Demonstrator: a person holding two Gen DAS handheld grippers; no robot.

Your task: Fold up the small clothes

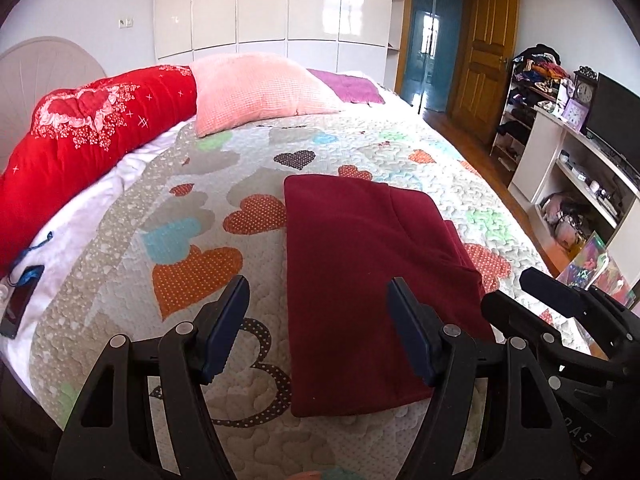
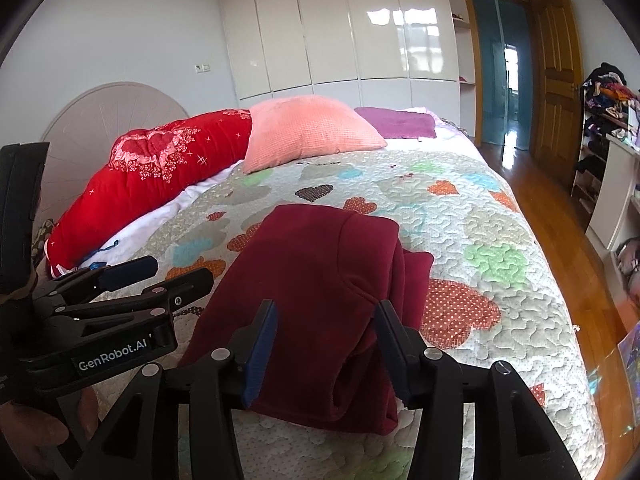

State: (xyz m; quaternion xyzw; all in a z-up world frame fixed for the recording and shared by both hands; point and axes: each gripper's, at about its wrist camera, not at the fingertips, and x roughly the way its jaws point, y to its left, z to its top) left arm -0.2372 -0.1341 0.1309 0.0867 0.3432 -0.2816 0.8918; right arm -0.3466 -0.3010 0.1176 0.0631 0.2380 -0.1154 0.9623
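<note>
A dark red garment (image 1: pixel 360 264) lies folded into a rough rectangle on the heart-patterned quilt (image 1: pixel 192 200). My left gripper (image 1: pixel 316 292) hovers open over the garment's near left edge, its pads touching nothing. In the right wrist view the same garment (image 2: pixel 312 264) shows thicker layered folds on its right side. My right gripper (image 2: pixel 326 312) stands open just above the garment's near edge, with the cloth lying below the gap and no pad pressing on it. Each gripper shows in the other's view: the right gripper (image 1: pixel 510 288) and the left gripper (image 2: pixel 184 270) are side by side.
A red bolster (image 1: pixel 80 144), a pink pillow (image 1: pixel 256 88) and a purple cloth (image 1: pixel 348 86) line the head of the bed. A phone (image 1: pixel 18 308) lies at the bed's left edge. A white shelf unit (image 1: pixel 576 172) with a TV stands beyond the wooden floor (image 2: pixel 552 208) on the right.
</note>
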